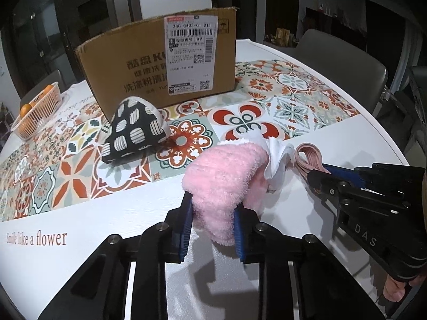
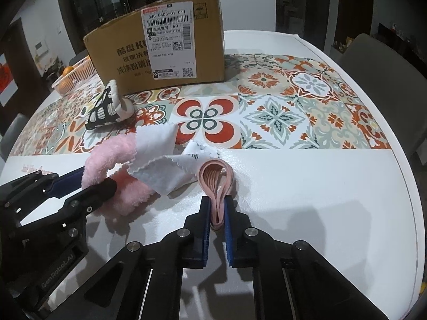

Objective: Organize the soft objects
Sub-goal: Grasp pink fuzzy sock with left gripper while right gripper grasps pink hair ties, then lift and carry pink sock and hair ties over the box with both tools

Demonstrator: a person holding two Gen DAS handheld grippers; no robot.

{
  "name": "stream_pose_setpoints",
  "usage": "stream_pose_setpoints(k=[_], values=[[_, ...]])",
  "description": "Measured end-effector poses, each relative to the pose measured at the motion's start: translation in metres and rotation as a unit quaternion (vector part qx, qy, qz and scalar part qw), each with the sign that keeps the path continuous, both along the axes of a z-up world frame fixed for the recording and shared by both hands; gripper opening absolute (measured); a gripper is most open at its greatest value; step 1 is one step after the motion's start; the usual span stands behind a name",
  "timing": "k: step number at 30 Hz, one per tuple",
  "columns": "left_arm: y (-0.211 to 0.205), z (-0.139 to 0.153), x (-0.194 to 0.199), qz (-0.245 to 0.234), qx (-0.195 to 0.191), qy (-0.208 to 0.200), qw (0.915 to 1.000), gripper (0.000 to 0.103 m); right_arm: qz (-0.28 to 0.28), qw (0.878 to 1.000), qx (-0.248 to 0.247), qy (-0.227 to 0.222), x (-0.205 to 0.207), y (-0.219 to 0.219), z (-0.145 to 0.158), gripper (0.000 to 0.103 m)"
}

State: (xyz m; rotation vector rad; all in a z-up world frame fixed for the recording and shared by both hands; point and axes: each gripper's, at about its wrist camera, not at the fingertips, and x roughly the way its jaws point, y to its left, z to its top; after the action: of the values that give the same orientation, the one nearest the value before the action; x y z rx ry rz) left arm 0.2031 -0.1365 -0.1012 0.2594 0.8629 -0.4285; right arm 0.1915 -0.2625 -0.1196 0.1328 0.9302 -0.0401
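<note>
I am looking down at the white counter point(image 2: 320, 200) through both cameras. My left claw point(image 1: 213, 221) is squeezing the near end of a fluffy pink cloth point(image 1: 226, 176). Its two blue pads are pressing on the fluff from both sides, so it is grasping the cloth. The rest of the pink cloth is lying on the counter in front of the claw.

My right claw point(image 2: 216, 222) is clenched on a bundle of pink rubber bands point(image 2: 217, 181). The bands are sitting tight between the blue pads, and their loop end is poking out in front, resting on the counter.

A white cloth point(image 2: 160, 170) with zigzag edges is lying crumpled between the pink cloth and the bands. It is touching the pink cloth and sitting just beside the bands.

Farther back, a black pouch with white patches point(image 1: 136, 130) is sitting on the colourful tile mat point(image 1: 280, 106). It is near the front of a brown cardboard box point(image 1: 160, 64), which is standing upright on the mat. I cannot tell if the pouch is touching the box.

Off to the left, an orange basket point(image 1: 37, 112) is holding some oranges point(image 1: 26, 108). A grey chair point(image 1: 341, 56) is standing behind the counter on the right. Words saying "Smile like a flower" point(image 1: 37, 238) are printed on the counter near my left claw.
</note>
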Motion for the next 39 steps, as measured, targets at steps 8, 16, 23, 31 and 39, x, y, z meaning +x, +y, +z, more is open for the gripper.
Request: stream_pose_setpoints(k=[8,16,23,31,39], values=[[0.009,0.020,-0.011,0.016,-0.020,-0.020,0.9995,0.027,-0.017,0.999,0.013,-0.026,-0.015,-0.001,0.018,0.011],[0.018,0.047,-0.022,0.026,-0.035,-0.059,0.9973,0.026,-0.020,0.998,0.015,-0.061,-0.026,0.002,0.044,0.011],[0.026,0.066,-0.026,0.032,-0.048,-0.084,0.9948,0.026,-0.014,0.996,0.019,-0.083,-0.031,0.009,0.061,0.011],[0.034,0.085,-0.030,0.039,-0.061,-0.111,0.9912,0.027,-0.008,0.994,0.018,-0.107,-0.032,0.016,0.079,0.011],[0.044,0.104,-0.029,0.047,-0.077,-0.136,0.9867,0.026,-0.005,0.991,0.020,-0.136,-0.029,0.023,0.099,0.011]])
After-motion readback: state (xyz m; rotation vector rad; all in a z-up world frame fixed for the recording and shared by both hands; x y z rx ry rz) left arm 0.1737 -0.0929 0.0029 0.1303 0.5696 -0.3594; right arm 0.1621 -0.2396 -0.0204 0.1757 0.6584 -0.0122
